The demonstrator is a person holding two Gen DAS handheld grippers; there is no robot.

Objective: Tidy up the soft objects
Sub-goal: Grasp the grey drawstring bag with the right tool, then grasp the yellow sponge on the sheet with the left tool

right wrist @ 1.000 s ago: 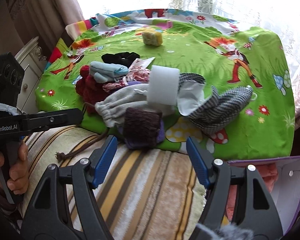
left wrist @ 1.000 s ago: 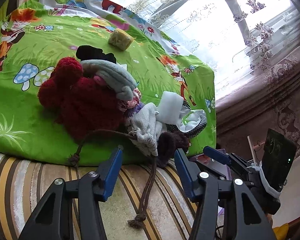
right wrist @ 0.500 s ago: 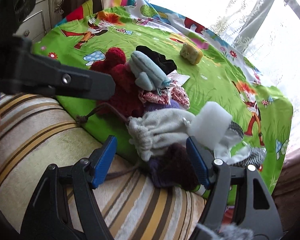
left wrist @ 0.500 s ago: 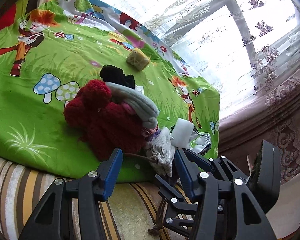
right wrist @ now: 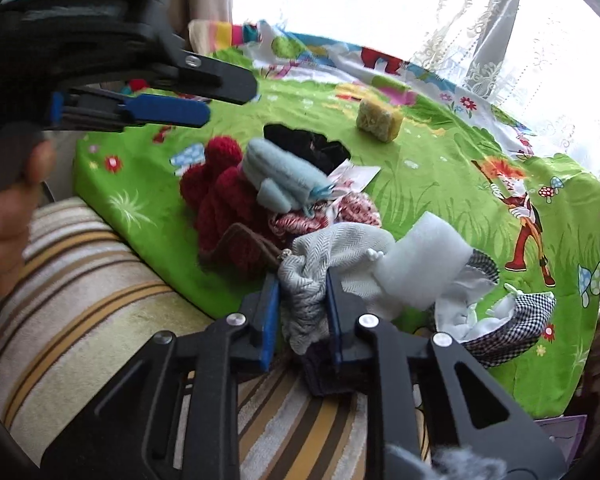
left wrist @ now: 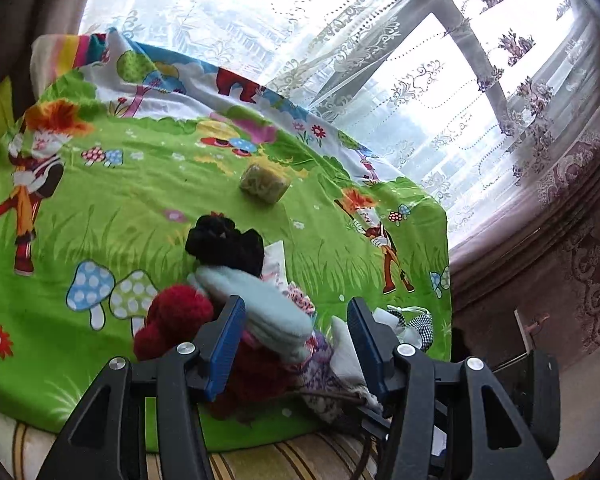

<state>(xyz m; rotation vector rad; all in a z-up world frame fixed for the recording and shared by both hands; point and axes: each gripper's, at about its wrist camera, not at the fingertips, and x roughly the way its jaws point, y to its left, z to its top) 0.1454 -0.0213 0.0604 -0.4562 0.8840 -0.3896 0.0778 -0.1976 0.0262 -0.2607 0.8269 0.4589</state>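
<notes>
Looks hardly begun. Nearly all of it lying in one messy heap on the green cartoon sheet, around the red knitted hat.

Pinched between the pressed-in fingers of the right gripper: the grey drawstring bag, just in front of the red knitted hat, near the edge of the sheet. Seems to be the first thing picked.

Spread wide, holding nothing: the left gripper, hanging over the pale blue mitten on top of the red knitted hat.

Left to sort, by the look of it:
- black cloth right behind the hat
- pink patterned cloth beside the hat
- white foam block and checked cloth farther off to its side
- yellow sponge well behind, alone

No sorted pile or box to be seen yet.
</notes>
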